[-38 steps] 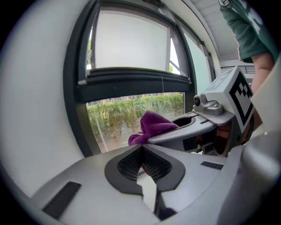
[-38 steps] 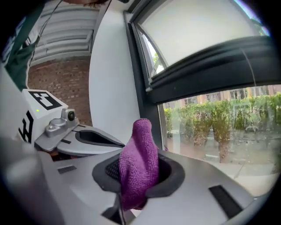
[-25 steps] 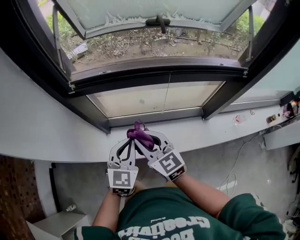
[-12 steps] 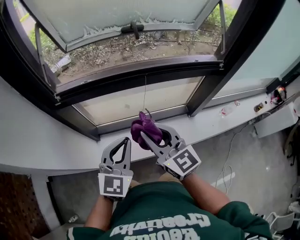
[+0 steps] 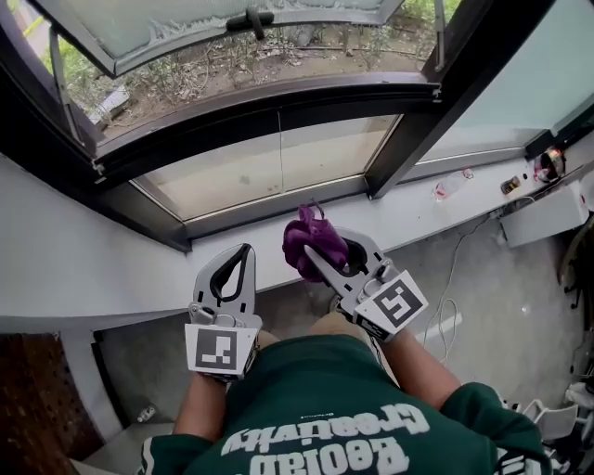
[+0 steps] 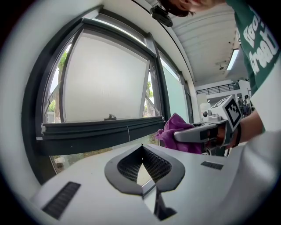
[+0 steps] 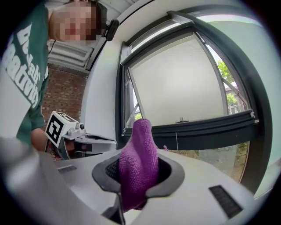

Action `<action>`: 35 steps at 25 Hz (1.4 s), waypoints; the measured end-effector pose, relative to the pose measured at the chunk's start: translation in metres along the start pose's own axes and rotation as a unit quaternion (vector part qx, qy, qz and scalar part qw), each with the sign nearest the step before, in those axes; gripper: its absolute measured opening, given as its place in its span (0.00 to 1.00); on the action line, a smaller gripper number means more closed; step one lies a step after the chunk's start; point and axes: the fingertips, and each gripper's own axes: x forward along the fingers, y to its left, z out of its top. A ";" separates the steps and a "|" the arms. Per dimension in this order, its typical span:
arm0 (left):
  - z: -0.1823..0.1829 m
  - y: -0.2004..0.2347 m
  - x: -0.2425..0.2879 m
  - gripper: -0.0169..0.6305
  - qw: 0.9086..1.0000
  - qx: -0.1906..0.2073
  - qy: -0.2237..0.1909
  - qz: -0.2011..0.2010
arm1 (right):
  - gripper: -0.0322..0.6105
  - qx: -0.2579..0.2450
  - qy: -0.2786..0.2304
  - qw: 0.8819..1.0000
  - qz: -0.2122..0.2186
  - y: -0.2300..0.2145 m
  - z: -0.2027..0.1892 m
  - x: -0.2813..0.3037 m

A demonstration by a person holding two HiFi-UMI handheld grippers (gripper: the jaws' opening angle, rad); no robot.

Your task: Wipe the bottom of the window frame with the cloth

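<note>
A purple cloth (image 5: 312,236) is bunched up in my right gripper (image 5: 316,254), which is shut on it above the white sill (image 5: 130,278). In the right gripper view the cloth (image 7: 138,163) stands up between the jaws and hides their tips. My left gripper (image 5: 243,250) is to the left of it, apart from the cloth, jaws shut with nothing in them (image 6: 141,146). The dark bottom rail of the window frame (image 5: 269,212) runs just beyond both grippers; above it is a fixed glass pane, then the frame of the open window (image 5: 278,98).
The window sash (image 5: 213,28) is swung outward, with its handle (image 5: 251,19) at the top. Small items lie on the sill's right end: a clear bottle (image 5: 447,188) and a white box (image 5: 546,217). A cable (image 5: 453,271) hangs below the sill.
One second ago both grippers met at the cloth. The left gripper has since drawn away to the left, and the right gripper has carried the cloth to the right.
</note>
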 end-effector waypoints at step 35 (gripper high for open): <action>0.006 -0.009 -0.018 0.04 1.000 0.013 -0.008 -0.017 | 0.20 -0.026 -0.021 0.999 0.020 0.037 0.018 0.002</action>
